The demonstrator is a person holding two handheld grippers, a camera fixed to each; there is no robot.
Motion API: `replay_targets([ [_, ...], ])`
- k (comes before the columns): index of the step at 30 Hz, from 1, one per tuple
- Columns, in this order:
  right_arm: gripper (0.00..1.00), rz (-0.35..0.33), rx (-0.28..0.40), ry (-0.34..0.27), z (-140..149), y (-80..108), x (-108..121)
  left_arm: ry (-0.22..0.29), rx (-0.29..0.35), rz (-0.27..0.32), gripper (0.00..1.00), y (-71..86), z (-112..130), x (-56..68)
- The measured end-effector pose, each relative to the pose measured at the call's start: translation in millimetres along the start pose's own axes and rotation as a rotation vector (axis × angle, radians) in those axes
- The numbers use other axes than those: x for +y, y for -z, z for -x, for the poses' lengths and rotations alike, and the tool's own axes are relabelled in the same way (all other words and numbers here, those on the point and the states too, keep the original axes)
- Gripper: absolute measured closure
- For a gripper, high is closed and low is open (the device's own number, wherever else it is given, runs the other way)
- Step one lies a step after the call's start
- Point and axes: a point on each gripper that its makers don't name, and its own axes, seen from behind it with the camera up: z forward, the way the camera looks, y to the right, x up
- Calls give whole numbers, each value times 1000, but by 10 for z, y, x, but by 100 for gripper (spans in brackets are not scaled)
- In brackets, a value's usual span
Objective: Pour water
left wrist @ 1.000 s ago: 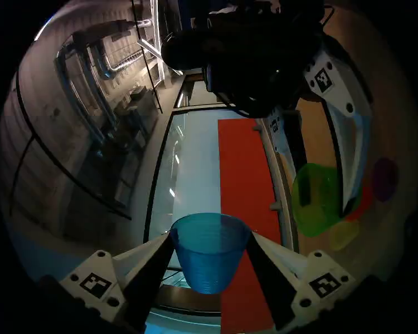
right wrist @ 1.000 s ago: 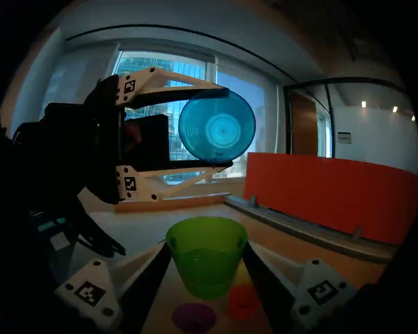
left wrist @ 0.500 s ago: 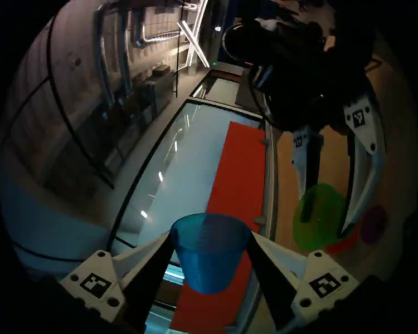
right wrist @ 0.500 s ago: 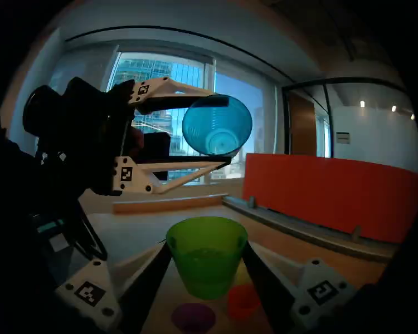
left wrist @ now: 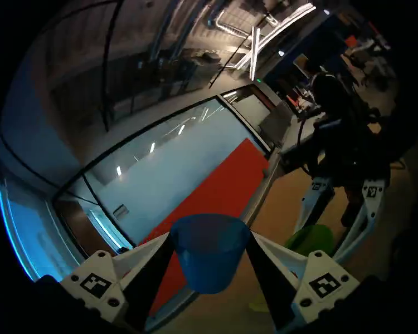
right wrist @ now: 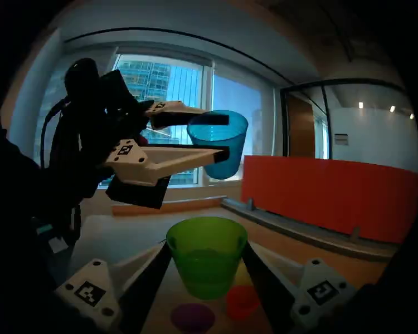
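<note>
The blue cup [right wrist: 217,143] has swung from tipped to upright, clamped in the left tongs [left wrist: 209,236]. The right tongs [right wrist: 206,245] clamp the green cup [right wrist: 207,267], which holds water; the pour appears complete.

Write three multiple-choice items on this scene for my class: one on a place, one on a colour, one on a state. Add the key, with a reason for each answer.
1. In the right gripper view, where is the blue cup relative to the green cup?
A. Inside it
B. Higher up and farther off
C. Beneath it

2. What colour is the cup between the right tool's fingers?
A. Blue
B. Red
C. Green

3. What is the state of the left tool?
A. Shut on the blue cup
B. Open and empty
C. Shut on the green cup

Key:
1 B: the blue cup is held in the air above the green one.
2 C: the green cup sits between that tool's own two fingers.
3 A: both of its fingers press on the blue cup's sides.
</note>
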Motion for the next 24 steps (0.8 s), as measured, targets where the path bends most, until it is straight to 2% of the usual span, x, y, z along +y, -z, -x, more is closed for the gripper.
replay_targets([
  [6, 11, 3, 15, -2, -47, 18, -3, 237, 27, 39, 13, 2, -30, -22],
  [9, 11, 4, 18, 0, -63, 34, 4, 330, 42, 51, 13, -1, -31, -52],
  [12, 11, 6, 19, 5, -78, 48, 9, 398, 45, 56, 13, -12, 7, -86],
  [15, 11, 7, 21, 6, -87, 55, 10, 455, 36, 61, 13, -31, 79, -103],
  [18, 11, 10, 21, 5, -89, 61, 21, 490, 23, 59, 13, -46, 172, -116],
  [24, 11, 25, 7, 6, -53, 94, 80, 501, -18, 52, 13, -30, 413, -99],
])
